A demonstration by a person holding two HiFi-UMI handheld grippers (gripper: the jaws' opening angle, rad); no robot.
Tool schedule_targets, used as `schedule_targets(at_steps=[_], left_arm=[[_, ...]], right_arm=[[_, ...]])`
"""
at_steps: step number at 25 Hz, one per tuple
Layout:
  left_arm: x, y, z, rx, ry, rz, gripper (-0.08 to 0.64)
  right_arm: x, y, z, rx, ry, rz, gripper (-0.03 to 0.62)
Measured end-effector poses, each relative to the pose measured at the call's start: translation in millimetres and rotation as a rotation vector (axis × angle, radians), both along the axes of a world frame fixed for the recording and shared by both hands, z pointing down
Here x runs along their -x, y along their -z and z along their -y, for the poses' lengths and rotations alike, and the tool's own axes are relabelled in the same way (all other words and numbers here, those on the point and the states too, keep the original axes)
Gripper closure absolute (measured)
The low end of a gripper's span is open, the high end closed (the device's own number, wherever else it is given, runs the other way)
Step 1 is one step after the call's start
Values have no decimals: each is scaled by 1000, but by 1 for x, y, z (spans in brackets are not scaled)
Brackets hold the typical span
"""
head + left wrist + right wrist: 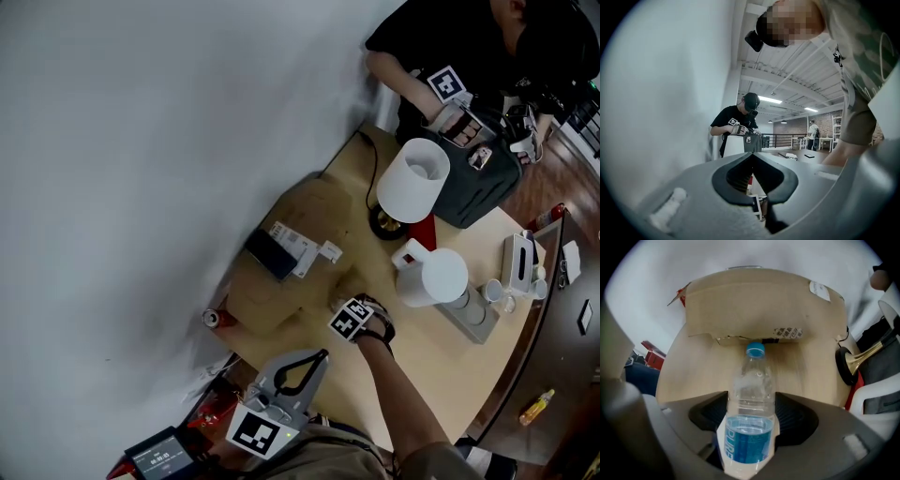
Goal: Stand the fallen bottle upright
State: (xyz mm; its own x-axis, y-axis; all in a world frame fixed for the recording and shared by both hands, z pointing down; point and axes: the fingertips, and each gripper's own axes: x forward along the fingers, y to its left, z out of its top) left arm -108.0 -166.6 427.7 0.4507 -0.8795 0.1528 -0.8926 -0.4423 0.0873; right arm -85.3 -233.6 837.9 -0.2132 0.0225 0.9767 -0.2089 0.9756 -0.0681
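Right gripper view: water bottle (750, 399) lies on the desk (689, 376), cap at 12 o'clock, between parted jaws of the right gripper (751, 417).
Jaws of the left gripper (752, 157) meet; an off-centre squeeze could roll the bottle away.

table (459, 366): wooden | on it: cardboard box (309, 211), lamp (412, 178), white jug (433, 277), bottle (751, 394)

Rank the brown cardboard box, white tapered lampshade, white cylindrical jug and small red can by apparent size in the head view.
Largest: brown cardboard box.
Next: white tapered lampshade and white cylindrical jug, too alike to split, and the lampshade rises nearer the camera.
Smallest: small red can.
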Motion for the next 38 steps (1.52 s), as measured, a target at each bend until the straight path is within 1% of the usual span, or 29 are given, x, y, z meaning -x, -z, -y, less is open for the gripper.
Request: schedule_targets(at_steps=[3, 5, 9, 11, 13, 16, 18, 19, 20, 22, 23, 24, 25, 27, 32, 35, 38], left_arm=[[2, -4, 1, 10, 13, 5, 555], [-1, -3, 0, 10, 13, 11, 555], [-11, 6, 0, -6, 1, 18, 555], [-17, 8, -2, -7, -13, 27, 555], [-20, 7, -2, -4, -28, 25, 555], [-26, 7, 2, -3, -36, 15, 555], [-35, 10, 4, -10, -51, 20, 555], [-41, 12, 5, -15, -66, 28, 555], [-47, 13, 5, -20, -85, 37, 555], [-61, 17, 3, -28, -119, 45, 555], [-69, 18, 1, -29, -134, 47, 555], [-75, 17, -1, -26, -145, 48, 555], [-80, 16, -3, -20, -151, 48, 555], [-85, 14, -3, -8, -152, 45, 555], [-96, 9, -8, 23, -174, 73, 555], [-96, 9, -5, 26, -168, 66, 555], [-96, 5, -4, 40, -172, 63, 555]], right_arm=[[1, -8, 0, 14, 30, -27, 272], [3, -11, -2, 13, 33, -10, 270], [-2, -2, -7, 0, 14, 82, 276], [-13, 18, -11, -10, -27, 154, 277], [-26, 46, -15, -23, -88, 246, 276], [-48, 82, -19, -67, -180, 389, 276], [-61, 104, -19, -117, -249, 517, 276], [-67, 116, -17, -165, -279, 604, 276], [-72, 129, -15, -233, -303, 707, 276], [-87, 155, -12, -399, -345, 908, 276], [-96, 165, -13, -475, -367, 982, 276], [-104, 172, -15, -530, -392, 1030, 275], [-110, 175, -16, -564, -414, 1055, 275], [-117, 170, -20, -604, -426, 1073, 275], [-134, 156, -39, -627, -435, 1132, 275], [-144, 156, -46, -639, -432, 1120, 272], [-150, 154, -50, -634, -467, 1107, 272]])
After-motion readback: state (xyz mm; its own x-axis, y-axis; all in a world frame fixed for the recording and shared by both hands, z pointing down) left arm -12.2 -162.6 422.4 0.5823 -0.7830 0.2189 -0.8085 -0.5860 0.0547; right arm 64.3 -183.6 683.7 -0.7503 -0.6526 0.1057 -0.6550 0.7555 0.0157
